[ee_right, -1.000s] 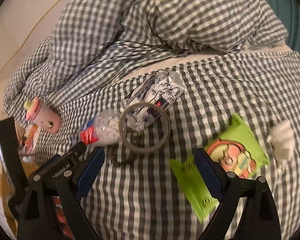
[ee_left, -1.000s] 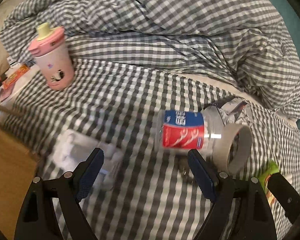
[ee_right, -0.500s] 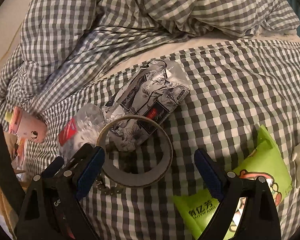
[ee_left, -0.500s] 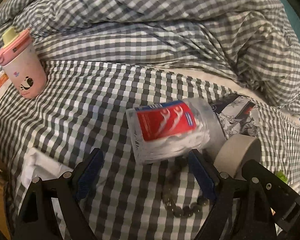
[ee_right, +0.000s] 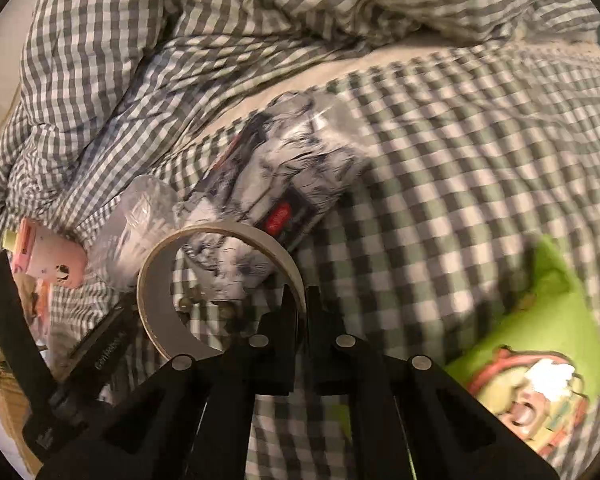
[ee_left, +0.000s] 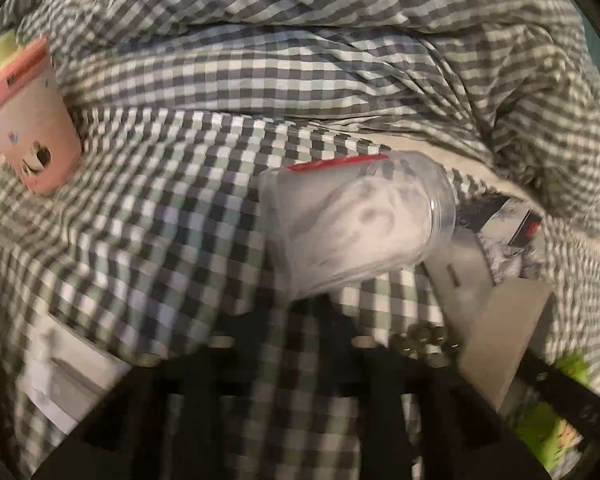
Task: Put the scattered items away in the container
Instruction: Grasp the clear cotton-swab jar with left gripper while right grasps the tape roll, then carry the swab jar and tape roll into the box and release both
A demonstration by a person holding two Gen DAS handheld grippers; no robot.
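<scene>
A clear jar (ee_left: pixel 356 232) with a red label lies tilted on the checked sheet, its near end right at my left gripper (ee_left: pixel 304 312). That gripper's jaws are closing to almost nothing, and blur hides whether they pinch the jar's edge. My right gripper (ee_right: pixel 301 304) is closing on the beige tape roll (ee_right: pixel 156 292), one finger inside the ring and one outside, with the pads pressing on its wall. A bead bracelet (ee_right: pixel 204 304) lies inside the ring. A patterned tissue packet (ee_right: pixel 284 184) lies just beyond it.
A pink lidded cup (ee_left: pixel 32 128) leans at the far left. A green snack bag (ee_right: pixel 540 340) lies to the right. A white pack (ee_left: pixel 64 372) sits at the lower left. The bunched checked duvet (ee_left: pixel 340 40) rises behind everything.
Both grippers came down closer to the sheet and went from wide open to jaws together. The right one closed on the tape roll's wall. The jar rolled, so its label now faces up.
</scene>
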